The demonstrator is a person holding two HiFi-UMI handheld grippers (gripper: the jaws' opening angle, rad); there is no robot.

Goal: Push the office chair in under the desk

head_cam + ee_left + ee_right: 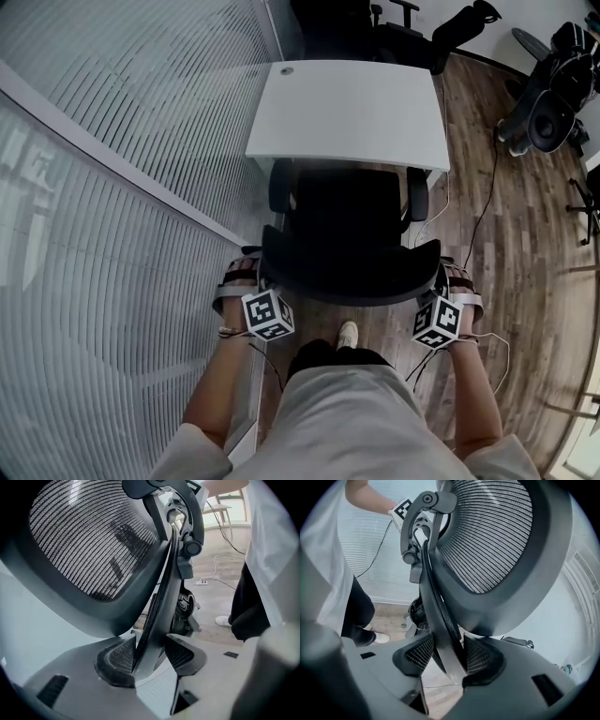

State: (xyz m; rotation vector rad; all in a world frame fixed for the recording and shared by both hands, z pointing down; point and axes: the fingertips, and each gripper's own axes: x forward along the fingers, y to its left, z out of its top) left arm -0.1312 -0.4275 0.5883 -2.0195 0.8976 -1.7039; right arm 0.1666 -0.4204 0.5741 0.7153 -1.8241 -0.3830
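Office chair [347, 211] lies just far of both tongs, left gripper [253, 272] and right gripper [448, 277] each clamped on its backrest [352, 277] edges, desk [356, 112] straight beyond.

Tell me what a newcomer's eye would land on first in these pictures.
The black mesh-backed office chair dominates the middle of the head view, its seat partly beneath the white rectangular desk. The left gripper and right gripper each clamp a side edge of its backrest frame. A ribbed frosted glass wall fills the left side of the head view.
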